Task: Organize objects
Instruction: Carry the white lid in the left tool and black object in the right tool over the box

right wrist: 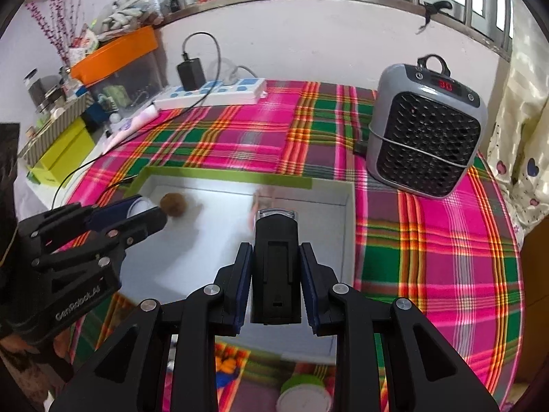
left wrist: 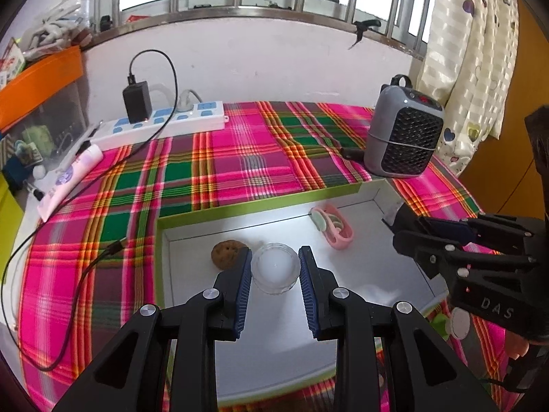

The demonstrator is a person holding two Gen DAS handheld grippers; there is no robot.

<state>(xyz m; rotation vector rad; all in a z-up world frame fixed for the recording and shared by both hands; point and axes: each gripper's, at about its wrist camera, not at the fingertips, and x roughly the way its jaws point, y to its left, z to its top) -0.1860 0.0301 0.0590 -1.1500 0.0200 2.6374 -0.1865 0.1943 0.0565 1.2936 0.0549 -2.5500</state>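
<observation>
A green-rimmed white box lid (left wrist: 240,207) lies on the plaid cloth. In it are a brown cookie (left wrist: 226,253), a pink case (left wrist: 334,228) and a clear glass jar (left wrist: 275,267). My left gripper (left wrist: 275,262) has its jaws around the jar, which rests on the box floor. My right gripper (right wrist: 276,261) is shut on a black rectangular device (right wrist: 276,261) and holds it over the box (right wrist: 350,213); it shows at the right of the left wrist view (left wrist: 429,237). The cookie also shows in the right wrist view (right wrist: 174,204).
A grey heater (left wrist: 405,130) stands at the back right by the box corner. A white power strip (left wrist: 161,125) with a black charger (left wrist: 137,101) and cable lies at the back left. A pink tube (left wrist: 70,178) and storage bins (left wrist: 37,86) are at the left. A green-rimmed round container (right wrist: 302,395) sits near the front edge.
</observation>
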